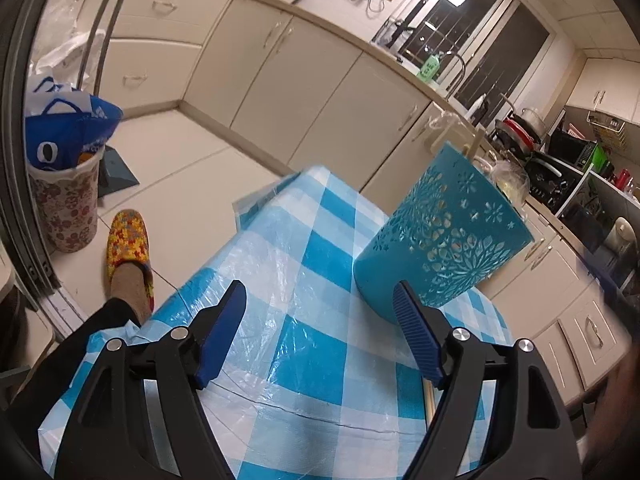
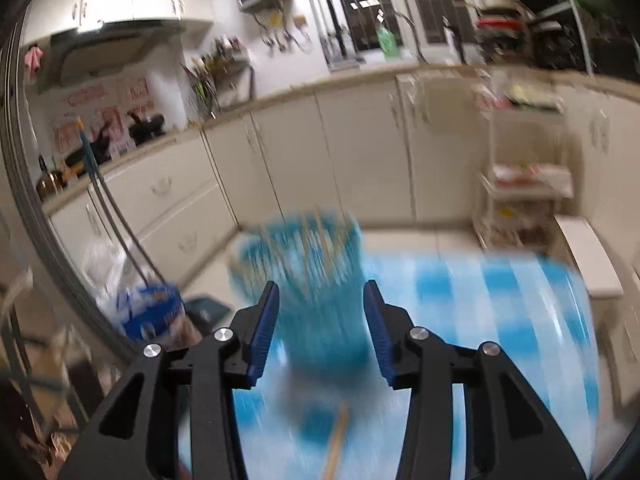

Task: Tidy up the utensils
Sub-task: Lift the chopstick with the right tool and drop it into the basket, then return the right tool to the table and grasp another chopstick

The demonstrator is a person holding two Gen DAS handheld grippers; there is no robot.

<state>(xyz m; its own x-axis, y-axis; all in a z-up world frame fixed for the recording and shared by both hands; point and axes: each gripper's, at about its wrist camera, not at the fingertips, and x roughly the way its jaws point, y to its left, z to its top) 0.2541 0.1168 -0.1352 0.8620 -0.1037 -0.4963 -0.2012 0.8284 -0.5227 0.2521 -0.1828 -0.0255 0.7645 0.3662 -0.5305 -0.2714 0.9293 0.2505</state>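
Left tongs (image 1: 320, 300): jaws wide apart, nothing between, over counter under blue-and-white checked plastic cloth (image 1: 304, 248). Teal plastic utensil holder with cut-out flower pattern (image 1: 444, 236) stands just ahead-right of right finger, wooden stick rising from its rim. Thin wooden chopstick (image 1: 430, 400) lies on cloth beneath right finger. Person's foot in yellow floral slipper (image 1: 127, 248) on floor, left of tongs; floral bin with blue bag (image 1: 66, 184) farther left.

Right tongs (image 2: 318, 300): jaws partly apart, empty; view motion-blurred. Holder (image 2: 304, 264) directly ahead; chopstick (image 2: 336, 440) below. White cabinets (image 2: 360, 140) beyond.
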